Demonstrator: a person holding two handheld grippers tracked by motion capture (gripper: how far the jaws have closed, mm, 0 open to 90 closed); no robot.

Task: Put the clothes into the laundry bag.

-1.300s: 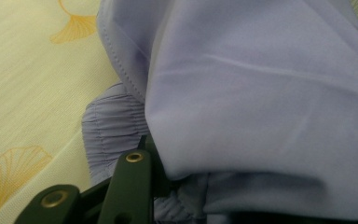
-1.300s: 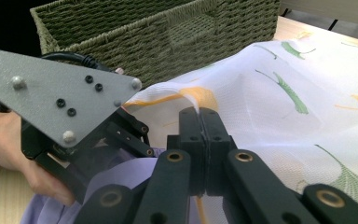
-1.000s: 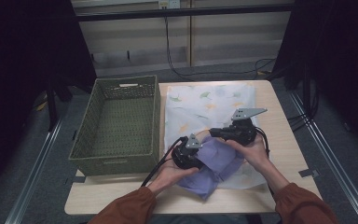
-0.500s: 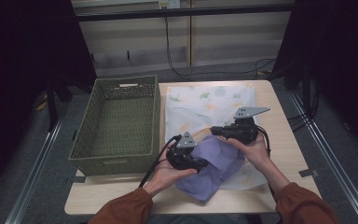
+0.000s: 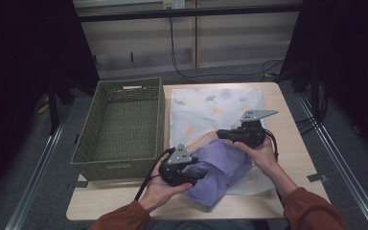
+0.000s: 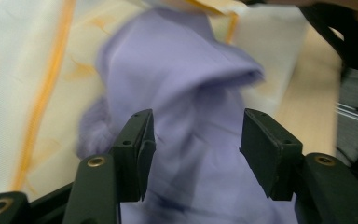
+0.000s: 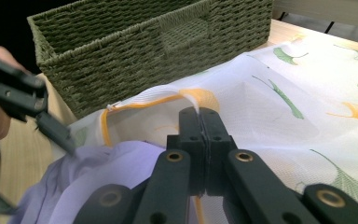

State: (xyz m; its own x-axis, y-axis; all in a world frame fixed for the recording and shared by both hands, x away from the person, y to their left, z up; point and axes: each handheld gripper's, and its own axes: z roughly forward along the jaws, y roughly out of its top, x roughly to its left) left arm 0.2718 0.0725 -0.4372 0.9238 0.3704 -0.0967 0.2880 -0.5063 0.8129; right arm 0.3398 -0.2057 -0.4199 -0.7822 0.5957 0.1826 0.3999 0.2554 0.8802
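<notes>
A white mesh bag [image 5: 211, 105] printed with leaves lies flat on the table. My right gripper [image 5: 220, 134] is shut on the orange-trimmed rim of its mouth [image 7: 199, 116] and holds that rim raised. A purple cloth [image 5: 220, 167] spills out of the mouth toward the table's front. My left gripper [image 5: 199, 176] is at the cloth's near left edge. Its jaws have just been closing and stand apart [image 6: 196, 135]. The purple cloth [image 6: 191, 70] lies between and beyond them, blurred, and the pads do not press on it.
A green woven basket [image 5: 117, 168] stands left of the bag, close to it, and nothing shows inside it. Its near wall [image 7: 135, 51] rises just behind the bag's mouth. Bare table top [image 5: 297, 143] runs along the right and front edges.
My left gripper has drawn back toward the table's front and a little up, away from the bag's mouth. More purple cloth lies outside the bag. The right gripper has stayed put.
</notes>
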